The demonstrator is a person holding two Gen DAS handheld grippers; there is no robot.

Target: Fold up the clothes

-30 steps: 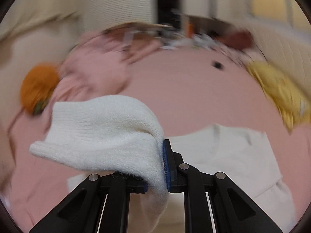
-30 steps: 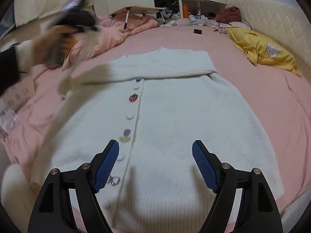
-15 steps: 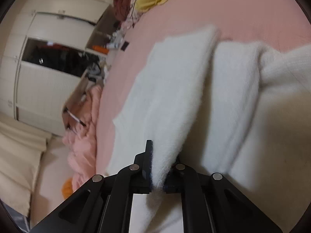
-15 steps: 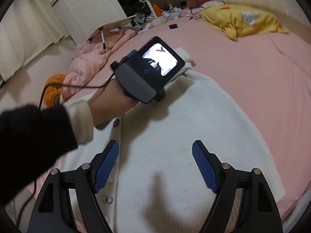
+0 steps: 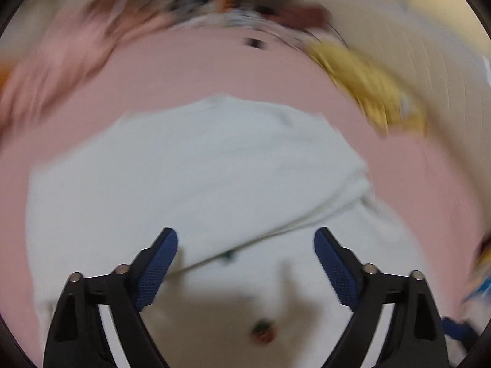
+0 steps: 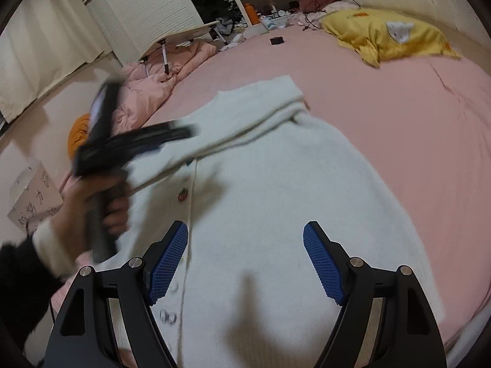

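Observation:
A white knit cardigan (image 6: pixel 276 202) with small coloured buttons lies flat on the pink bed (image 6: pixel 399 86). Both sleeves are folded across its chest (image 6: pixel 251 116). My left gripper (image 5: pixel 245 263) hovers open above the cardigan (image 5: pixel 196 178), nothing between its blue pads; this view is motion-blurred. In the right wrist view the left gripper (image 6: pixel 184 132) appears as a blurred black tool held in a hand (image 6: pixel 104 202) over the cardigan's left side. My right gripper (image 6: pixel 245 260) is open above the lower part of the cardigan, empty.
A yellow pillow (image 6: pixel 389 33) lies at the far right of the bed. A pink quilt (image 6: pixel 153 89) and a folding table (image 6: pixel 184 33) sit at the far left. An orange cushion (image 6: pixel 78 132) is on the floor. A small black object (image 6: pixel 277 40) rests on the bed.
My left gripper has let go of the sleeve, which now lies across the chest, and has opened and drawn back. The right gripper stayed open and barely shifted.

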